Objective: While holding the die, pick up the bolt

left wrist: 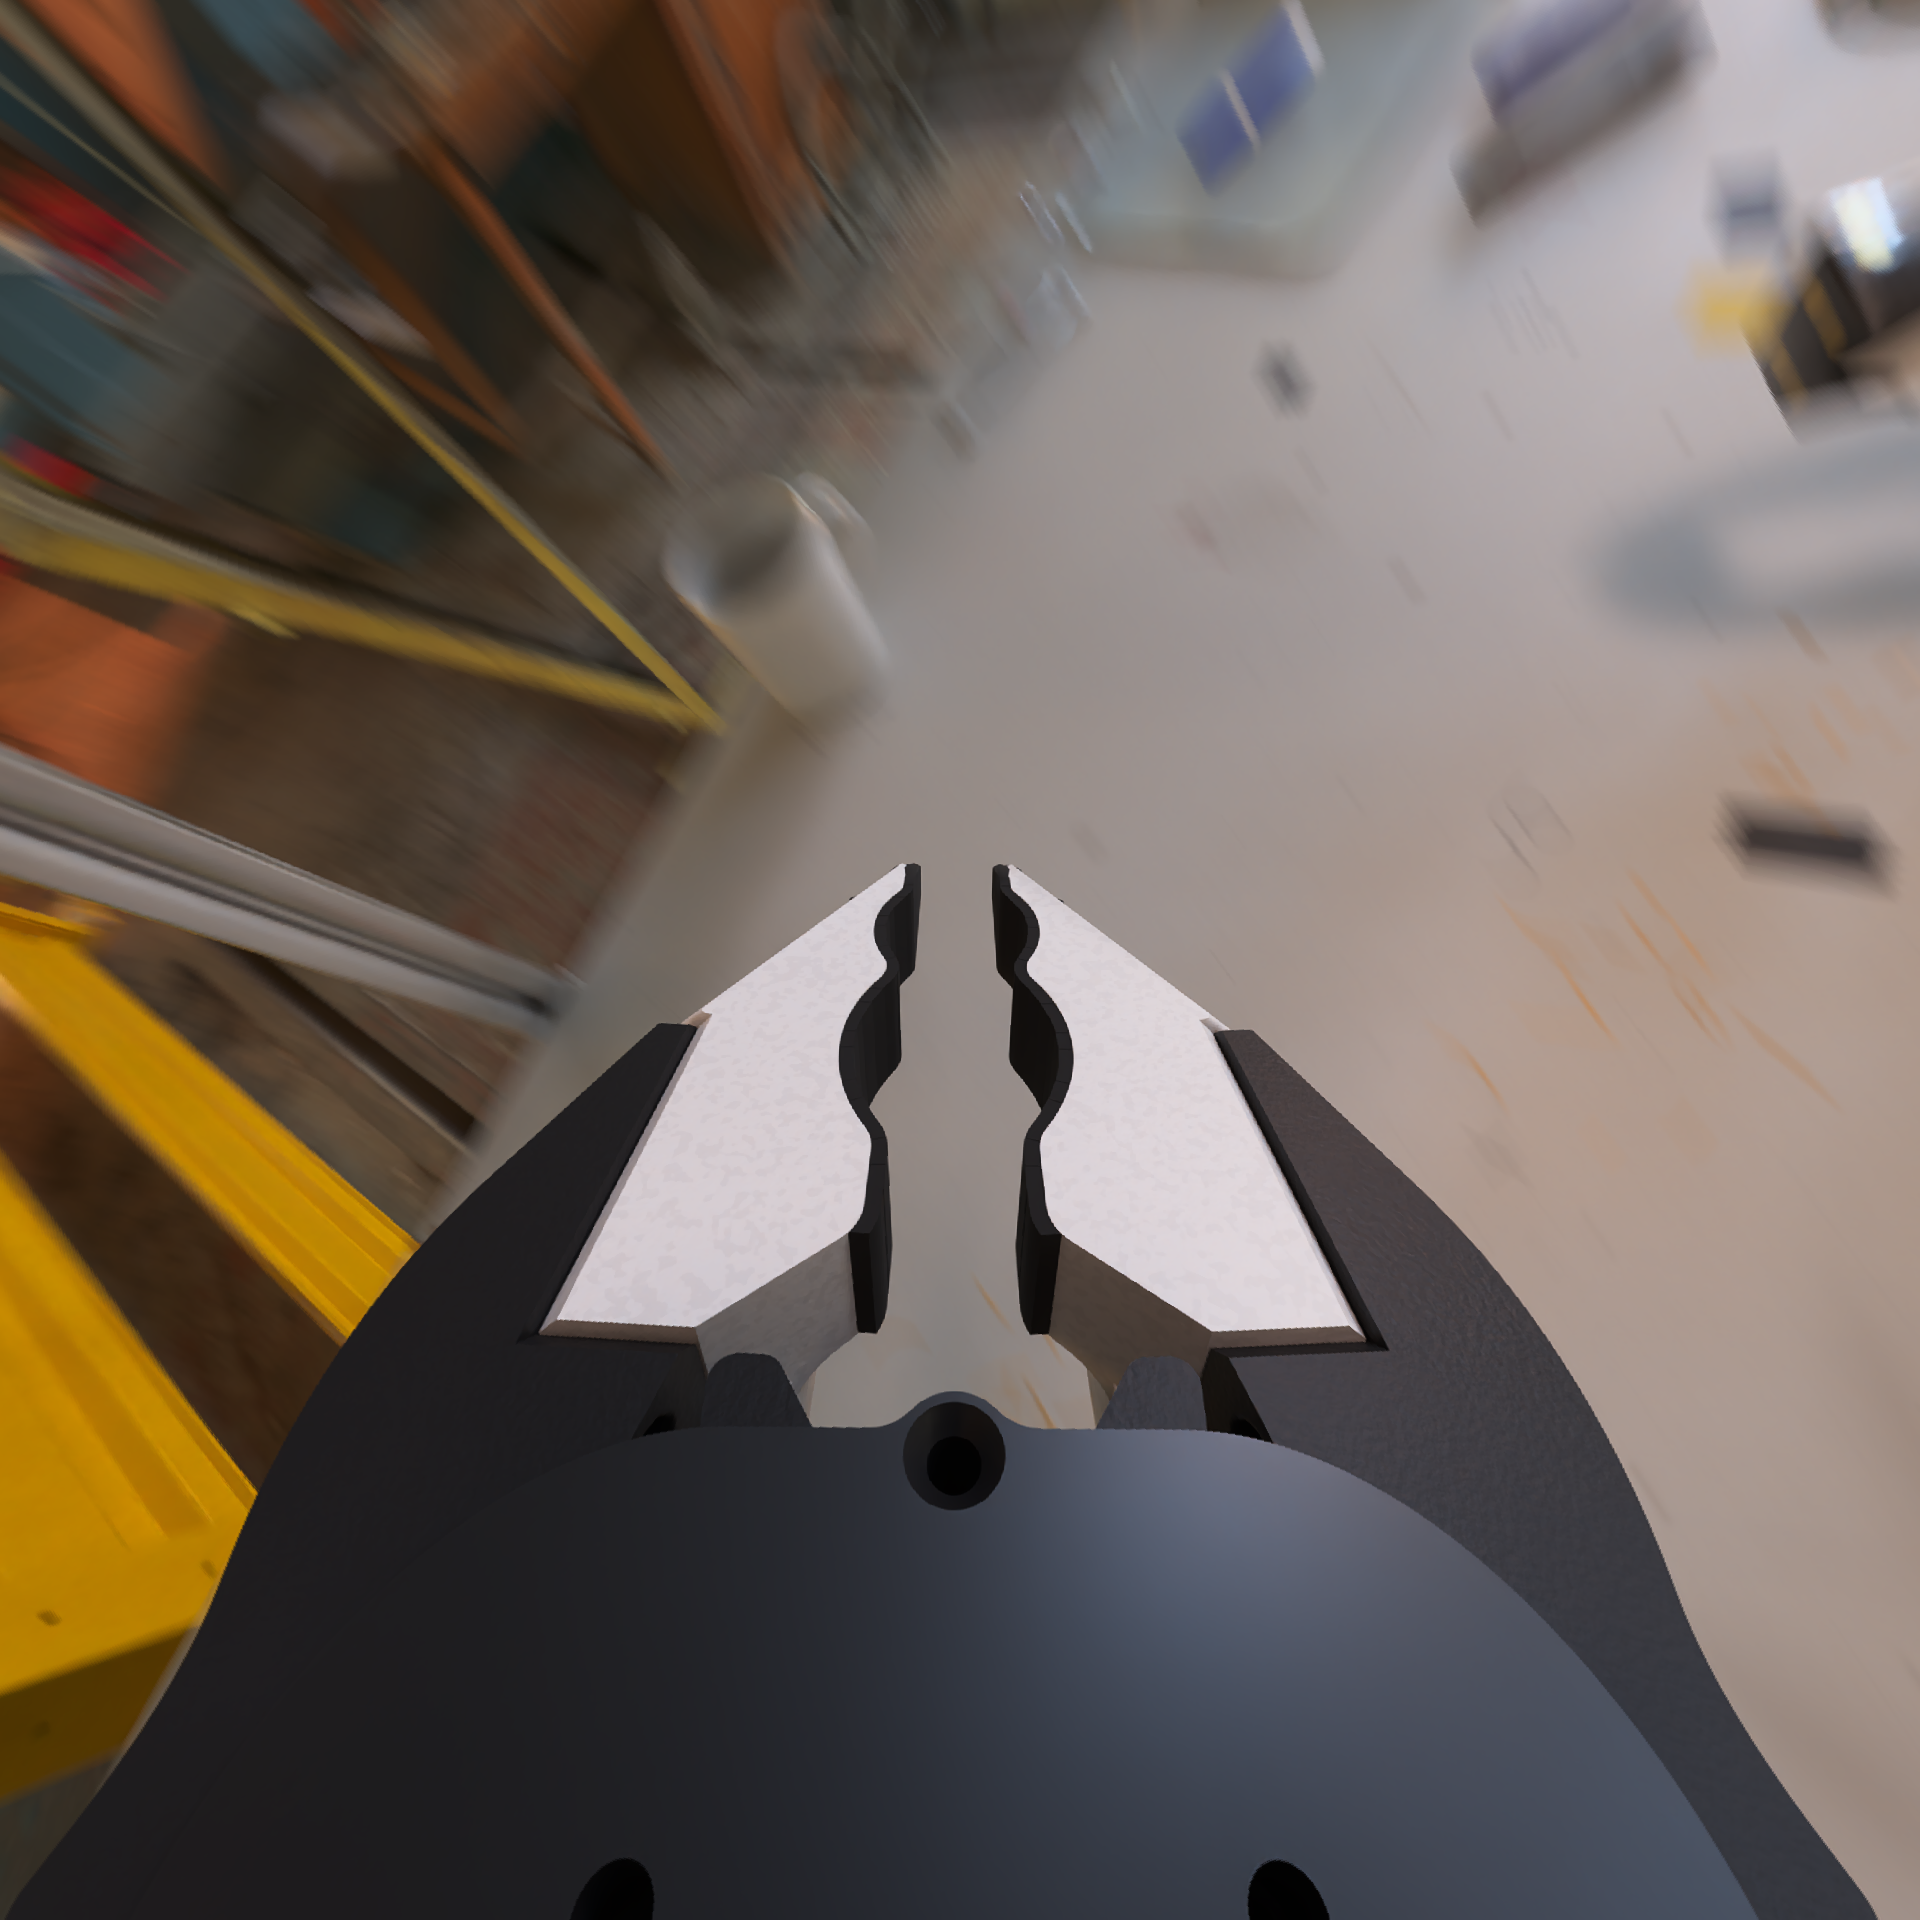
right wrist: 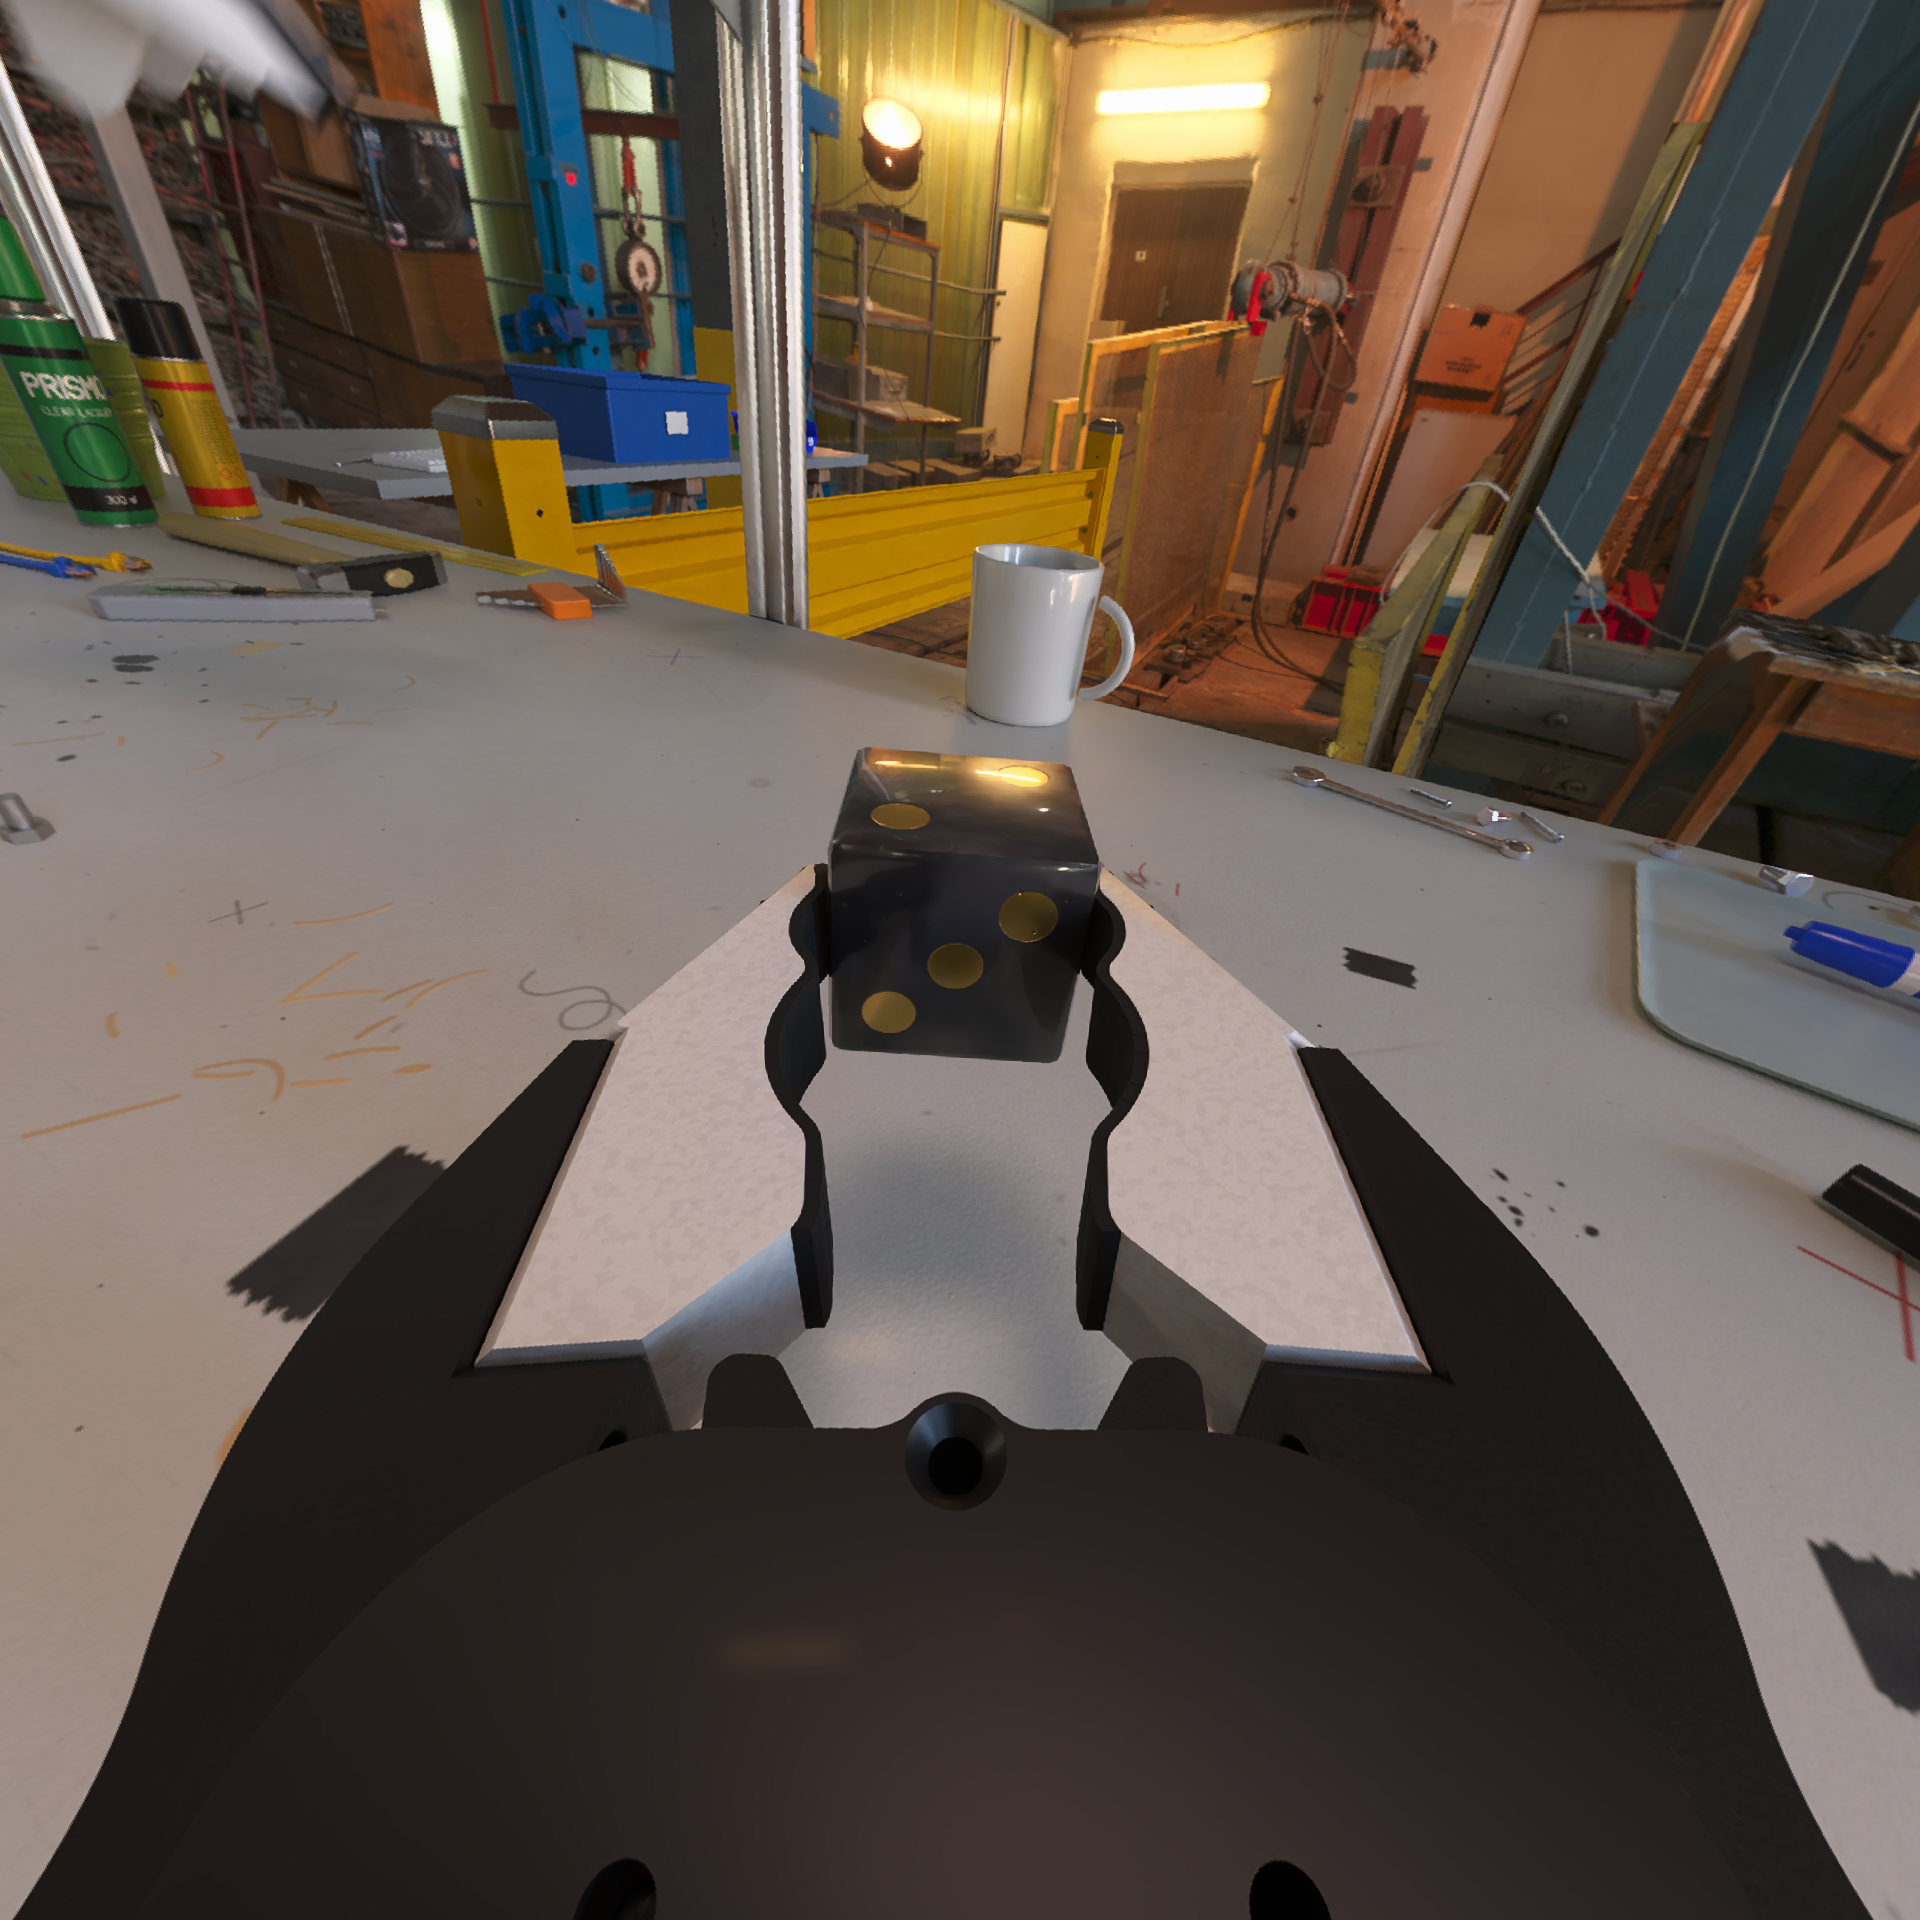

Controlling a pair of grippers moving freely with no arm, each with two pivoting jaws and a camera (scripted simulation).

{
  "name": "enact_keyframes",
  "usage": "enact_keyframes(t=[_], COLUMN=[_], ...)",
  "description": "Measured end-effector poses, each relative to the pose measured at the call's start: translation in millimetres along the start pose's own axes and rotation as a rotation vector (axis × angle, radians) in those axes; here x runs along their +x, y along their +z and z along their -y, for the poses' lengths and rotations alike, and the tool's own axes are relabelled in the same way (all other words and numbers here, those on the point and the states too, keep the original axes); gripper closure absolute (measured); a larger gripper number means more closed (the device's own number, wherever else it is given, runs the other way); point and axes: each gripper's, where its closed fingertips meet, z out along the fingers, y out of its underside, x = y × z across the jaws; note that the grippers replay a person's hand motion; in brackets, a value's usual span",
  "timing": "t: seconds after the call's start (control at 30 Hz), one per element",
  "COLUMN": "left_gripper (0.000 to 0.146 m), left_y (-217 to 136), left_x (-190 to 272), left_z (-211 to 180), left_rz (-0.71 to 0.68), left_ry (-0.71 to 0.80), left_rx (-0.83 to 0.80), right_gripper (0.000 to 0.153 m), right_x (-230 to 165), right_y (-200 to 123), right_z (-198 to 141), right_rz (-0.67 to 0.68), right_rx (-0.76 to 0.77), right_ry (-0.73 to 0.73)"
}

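My right gripper [right wrist: 961,888] is shut on a black die [right wrist: 961,935] with gold pips and holds it just above the grey table [right wrist: 520,831]. A small grey bolt [right wrist: 19,819] lies on the table at the far left edge of the right wrist view, well away from this gripper. My left gripper [left wrist: 956,873] is empty, its jaws a narrow gap apart, above the table [left wrist: 1247,831]. The left wrist view is heavily blurred, and neither the bolt nor the die shows in it.
A white mug [right wrist: 1029,634] stands near the table's far edge behind the die; it also shows blurred in the left wrist view [left wrist: 790,592]. Spray cans [right wrist: 73,416] and a hammer [right wrist: 364,571] lie far left. A wrench [right wrist: 1403,810], a tray [right wrist: 1714,1039] and a blue marker [right wrist: 1855,956] are right.
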Motion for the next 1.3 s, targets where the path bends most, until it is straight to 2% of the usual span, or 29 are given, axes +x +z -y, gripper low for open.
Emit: enact_keyframes(t=[0.03, 0.17, 0.27, 0.4, 0.53, 0.73, 0.9, 1.0, 1.2, 1.3], left_gripper=[0.132, 0.131, 0.13, 0.128, 0.129, 0.128, 0.131, 0.138, 0.139, 0.139], left_y=[-2.8, -20.5, -29.3, -25.5, -18.5, -10.0, -7.8, -4.7, -3.4, -2.7], left_x=[26.2, 107.1, 144.9, 163.4, 172.3, 170.3, 169.2, 167.8, 163.1, 161.0], left_z=[-26.4, -127.4, -175.5, -209.2, -227.0, -237.5, -239.3, -239.8, -239.7, -229.5], left_rz=[-0.093, -0.304, -0.4, -0.453, -0.521, -0.521, -0.523, -0.511, -0.493, -0.474], left_ry=[0.016, 0.118, 0.13, 0.148, 0.166, 0.184, 0.174, 0.176, 0.171, 0.19], left_rx=[-0.115, -0.486, -0.637, -0.742, -0.822, -0.858, -0.843, -0.824, -0.778, -0.694], right_gripper=[0.104, 0.104, 0.104, 0.104, 0.104, 0.104, 0.104, 0.104, 0.104, 0.104], right_x=[-0.8, -5.1, -8.5, -11.3, -9.5, -4.4, -3.5, -2.9, -2.6, -2.9], right_y=[-0.4, -0.1, 1.2, 2.3, 1.8, 1.3, 0.8, 1.0, 1.9, 2.3], right_z=[0.6, 0.1, -2.4, -4.5, -5.2, -4.8, -4.9, -5.7, -8.5, -9.3], right_rz=[0.003, 0.018, 0.029, 0.038, 0.034, 0.027, 0.021, 0.018, 0.014, 0.015], right_rx=[0.002, 0.0, -0.01, -0.019, -0.022, -0.021, -0.023, -0.027, -0.037, -0.04], right_ry=[0.003, 0.013, 0.015, 0.014, 0.014, 0.026, 0.02, 0.017, 0.015, 0.014])
